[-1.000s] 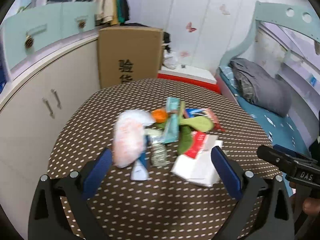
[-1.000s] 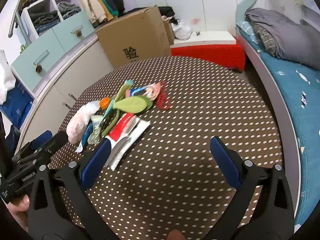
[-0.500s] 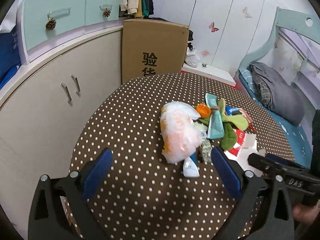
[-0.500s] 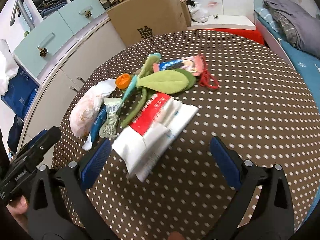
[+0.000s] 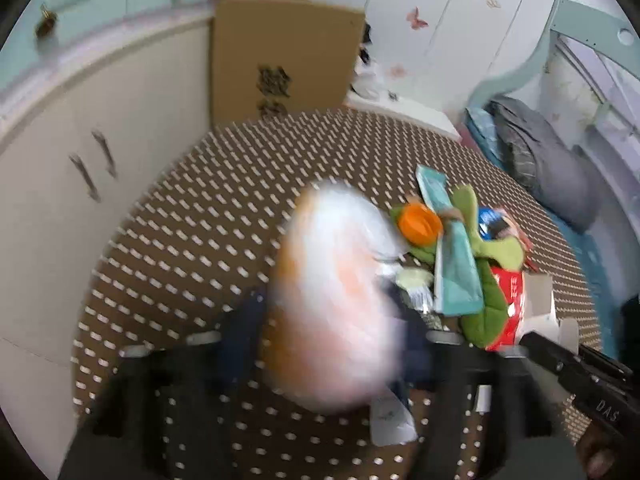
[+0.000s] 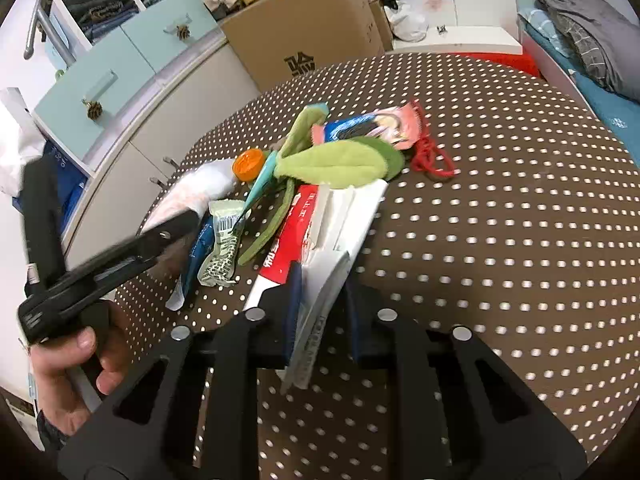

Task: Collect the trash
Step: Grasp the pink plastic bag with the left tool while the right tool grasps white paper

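Note:
A pile of trash lies on the round brown dotted table. My left gripper is shut on a white and orange plastic bag, blurred by motion; the bag also shows in the right wrist view. My right gripper is shut on the edge of a red and white flattened carton. In the pile are an orange cap, a green felt leaf, a teal wrapper, a blue and pink snack wrapper and red string.
A cardboard box stands behind the table. White cabinets with pale green drawers curve along the left. A bed with a grey blanket is at the right. A small green-white packet lies by the pile.
Both grippers moved forward into the pile and shut: the left on the plastic bag, the right on the carton's edge. Half a second ago both were open.

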`<move>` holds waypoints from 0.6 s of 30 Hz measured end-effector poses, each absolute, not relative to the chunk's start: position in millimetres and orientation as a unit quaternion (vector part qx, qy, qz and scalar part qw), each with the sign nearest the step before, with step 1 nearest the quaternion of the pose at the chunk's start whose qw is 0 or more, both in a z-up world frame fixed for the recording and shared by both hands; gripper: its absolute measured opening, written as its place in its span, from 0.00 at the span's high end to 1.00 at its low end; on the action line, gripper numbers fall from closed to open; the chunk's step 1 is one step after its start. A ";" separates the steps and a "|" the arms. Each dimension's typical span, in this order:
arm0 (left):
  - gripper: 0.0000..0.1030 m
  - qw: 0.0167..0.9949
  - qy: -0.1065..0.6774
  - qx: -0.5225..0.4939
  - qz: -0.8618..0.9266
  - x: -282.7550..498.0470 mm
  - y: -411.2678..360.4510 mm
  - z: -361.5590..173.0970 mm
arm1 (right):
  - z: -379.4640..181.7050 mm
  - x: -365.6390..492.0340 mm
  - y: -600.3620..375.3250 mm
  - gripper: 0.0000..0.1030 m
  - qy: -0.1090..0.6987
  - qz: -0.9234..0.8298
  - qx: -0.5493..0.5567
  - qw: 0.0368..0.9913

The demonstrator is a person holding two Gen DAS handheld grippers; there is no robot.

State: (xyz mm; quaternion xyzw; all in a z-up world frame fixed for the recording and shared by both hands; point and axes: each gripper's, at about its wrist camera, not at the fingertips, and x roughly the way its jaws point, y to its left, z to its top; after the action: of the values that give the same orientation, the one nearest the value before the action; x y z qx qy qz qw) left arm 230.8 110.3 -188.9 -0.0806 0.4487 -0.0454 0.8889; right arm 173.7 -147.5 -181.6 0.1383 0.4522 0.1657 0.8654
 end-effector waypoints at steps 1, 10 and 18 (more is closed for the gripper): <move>0.58 0.891 0.446 -0.075 -0.049 228.4 108.8 -188.0 | -179.9 170.8 -152.9 0.84 0.449 0.168 0.140 0.866; 0.60 0.907 0.417 -0.052 -0.034 194.2 102.3 -173.0 | -175.6 150.6 -203.4 0.87 0.433 0.153 0.163 0.873; 0.60 0.911 0.409 -0.038 -0.048 169.7 85.3 -157.8 | -165.8 134.3 -249.8 0.90 0.411 0.133 0.184 0.883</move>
State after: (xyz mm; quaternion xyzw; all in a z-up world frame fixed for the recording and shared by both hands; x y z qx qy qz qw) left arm 169.7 85.3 -157.8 -0.0380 0.4090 -0.0477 0.9105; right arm 134.3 -249.8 -165.8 0.1839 0.4108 0.1328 0.8830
